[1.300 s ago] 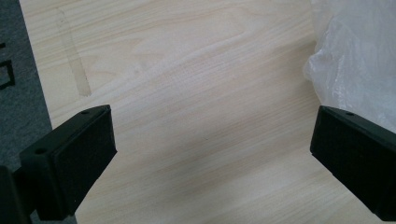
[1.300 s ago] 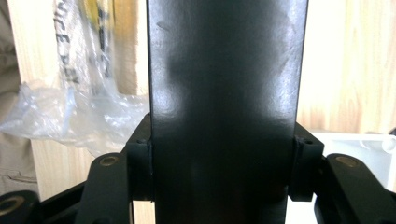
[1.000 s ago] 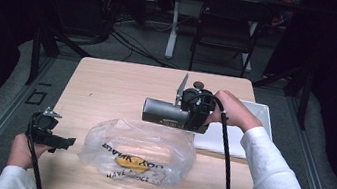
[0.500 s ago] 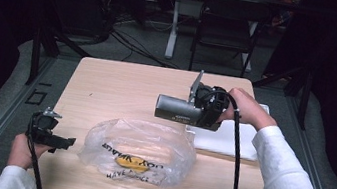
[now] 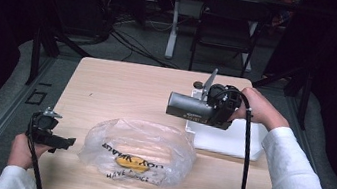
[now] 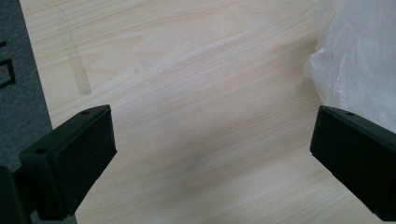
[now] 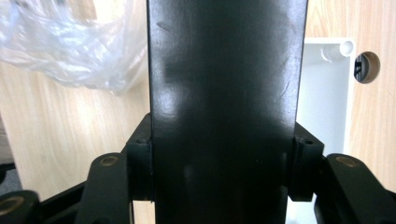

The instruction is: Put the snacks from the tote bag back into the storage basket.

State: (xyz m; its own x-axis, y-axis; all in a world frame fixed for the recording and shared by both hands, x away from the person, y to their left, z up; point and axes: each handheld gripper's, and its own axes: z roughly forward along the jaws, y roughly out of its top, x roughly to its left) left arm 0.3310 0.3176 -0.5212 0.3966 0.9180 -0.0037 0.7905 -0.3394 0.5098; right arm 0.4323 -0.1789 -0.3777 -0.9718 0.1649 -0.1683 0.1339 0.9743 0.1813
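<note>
Bare table (image 5: 122,87) lies open; plastic bag (image 5: 140,152) blocks the front.

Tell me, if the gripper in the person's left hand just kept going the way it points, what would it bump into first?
Probably the clear plastic bag. The left gripper, jaws wide open, points along the table toward the bag's near edge, though its height above the wood is hard to judge.

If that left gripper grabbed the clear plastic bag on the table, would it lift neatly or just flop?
The plastic bag would probably flop: its film is thin, crinkled and puffed up. It looks light, so a push would likely slide it across the smooth table. The yellow thing inside might shift and sag to the bottom.
</note>
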